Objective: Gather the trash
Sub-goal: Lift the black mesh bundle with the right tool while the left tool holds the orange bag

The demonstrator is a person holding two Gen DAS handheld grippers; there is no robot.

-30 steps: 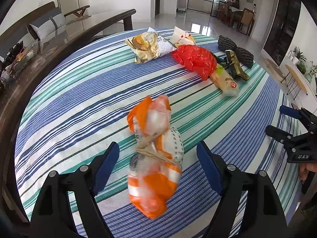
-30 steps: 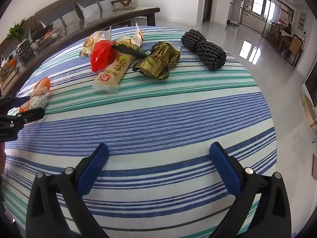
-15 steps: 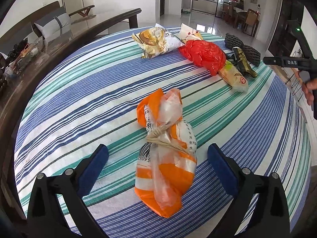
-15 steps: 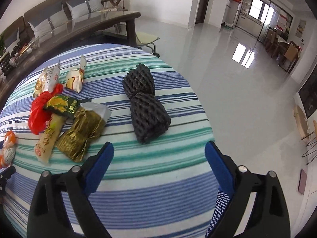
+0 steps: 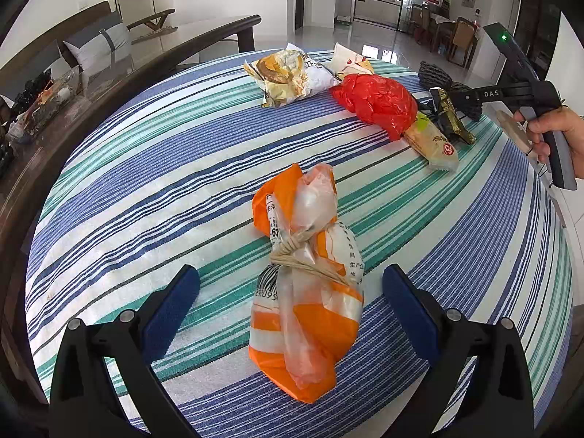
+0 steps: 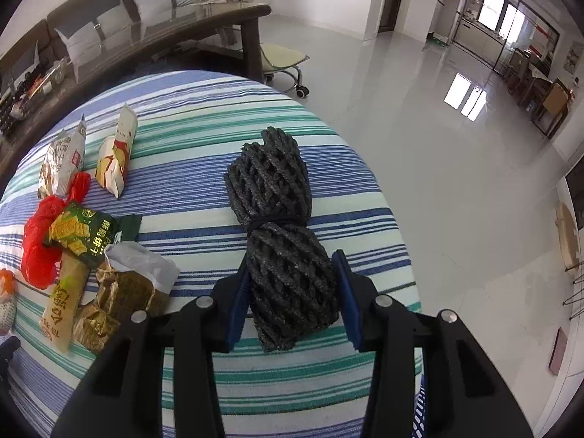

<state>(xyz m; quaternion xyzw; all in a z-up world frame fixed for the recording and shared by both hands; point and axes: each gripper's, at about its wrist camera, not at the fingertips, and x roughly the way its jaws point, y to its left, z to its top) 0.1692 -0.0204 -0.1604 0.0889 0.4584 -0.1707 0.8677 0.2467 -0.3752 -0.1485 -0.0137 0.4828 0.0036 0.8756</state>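
striped tablecloth [image 5: 146, 182] | 1 orange bag [image 5: 306, 284] between wide left tongs [image 5: 292, 292] | right tongs [image 6: 292, 288] closing round 1 black net bundle [image 6: 281, 241]

left tool [image 5: 291, 304]: black plastic arms, two round silver screws on each
left pads [image 5: 171, 308]: dark blue, flat and long
right tool [image 6: 294, 292]: black arms, silver screws, blue pads
right tool body [image 5: 511, 91]: dark grey pistol shape, white "DAS" lettering, green light on top
grip [image 5: 560, 162]: grey, with trigger
hand [image 5: 558, 133]: bare, no sleeve shows
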